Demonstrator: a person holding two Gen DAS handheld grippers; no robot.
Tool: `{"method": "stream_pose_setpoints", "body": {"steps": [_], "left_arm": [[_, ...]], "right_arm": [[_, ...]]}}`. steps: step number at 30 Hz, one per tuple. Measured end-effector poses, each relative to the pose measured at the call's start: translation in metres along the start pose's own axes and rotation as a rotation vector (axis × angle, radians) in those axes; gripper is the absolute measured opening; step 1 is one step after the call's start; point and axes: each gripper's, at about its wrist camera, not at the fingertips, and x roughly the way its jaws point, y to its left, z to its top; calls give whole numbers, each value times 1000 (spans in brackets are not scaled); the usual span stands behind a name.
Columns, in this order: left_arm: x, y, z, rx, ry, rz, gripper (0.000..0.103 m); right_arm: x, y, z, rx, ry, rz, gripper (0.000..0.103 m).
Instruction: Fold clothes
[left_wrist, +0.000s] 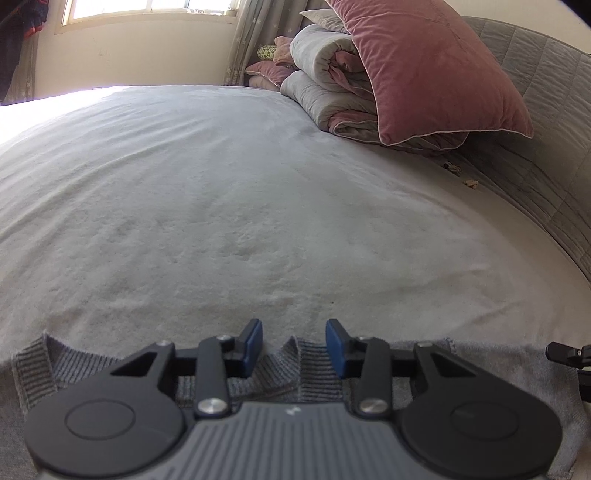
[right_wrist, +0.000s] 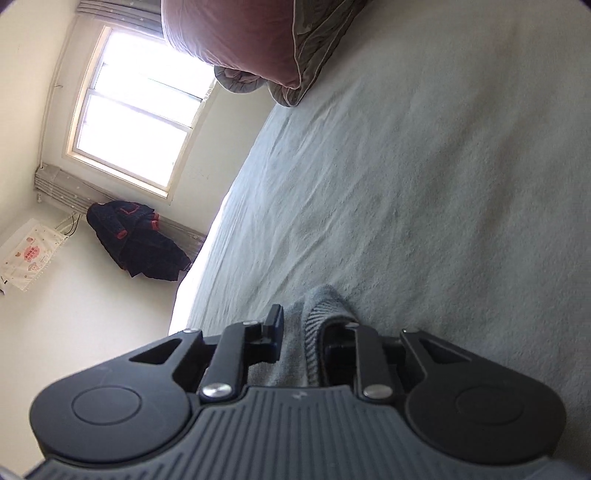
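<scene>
Grey sweater (left_wrist: 295, 373) lies flat at the near edge of the bed (left_wrist: 229, 206), ribbed collar facing the far side. Left gripper (left_wrist: 294, 349) sits over the collar, jaws partly apart with a raised fold of ribbing between the blue pads; pads not touching it. Right gripper (right_wrist: 300, 334), rolled sideways, is narrowed onto a bunched ribbed edge of the sweater (right_wrist: 314, 325), which fills the gap. Pink pillow (left_wrist: 436, 66) rests on folded quilts at far right

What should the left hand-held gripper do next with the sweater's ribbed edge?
Probably close the left hand-held gripper: its pads stand apart around a raised fold of the grey sweater's ribbed edge, while the right hand-held gripper already seems to pinch its edge.
</scene>
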Motion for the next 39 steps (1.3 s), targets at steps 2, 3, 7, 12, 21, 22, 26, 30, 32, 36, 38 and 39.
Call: {"method": "stream_pose_setpoints", "body": {"steps": [2,3,7,12,21,22,26,30,32,36,38,39], "left_arm": [[0,1,0,11,5,2,39],[0,2,1,15,9,0,39],[-2,-2,0,47,31,-18,30],[-3,-9,-2,79,39,18,4],[-10,-25,-2,44,-142,140,2],[-7,-24,-2,31,-154,147,2],[13,-26,-11,40,-118,182,2],[16,-30,-12,54,-117,204,3],[16,-35,-12,79,-114,226,4],[6,-49,-10,113,-96,265,28],[-7,-55,-11,108,-92,247,39],[-14,-58,-11,108,-88,240,40]], "right_arm": [[0,3,0,-23,-22,-13,22],[-1,4,1,-29,-23,-10,19],[4,9,-3,-83,-35,-25,7],[5,19,-8,-166,-56,-71,6],[-7,33,-11,-293,-245,-103,5],[-3,31,-11,-294,-248,-110,5],[13,17,-7,-271,-206,-162,5],[26,3,-6,-238,-146,-204,5],[26,2,-6,-237,-136,-203,6],[22,4,-4,-213,-128,-192,12],[16,6,-3,-201,-130,-187,13],[12,7,-3,-197,-133,-182,14]]}}
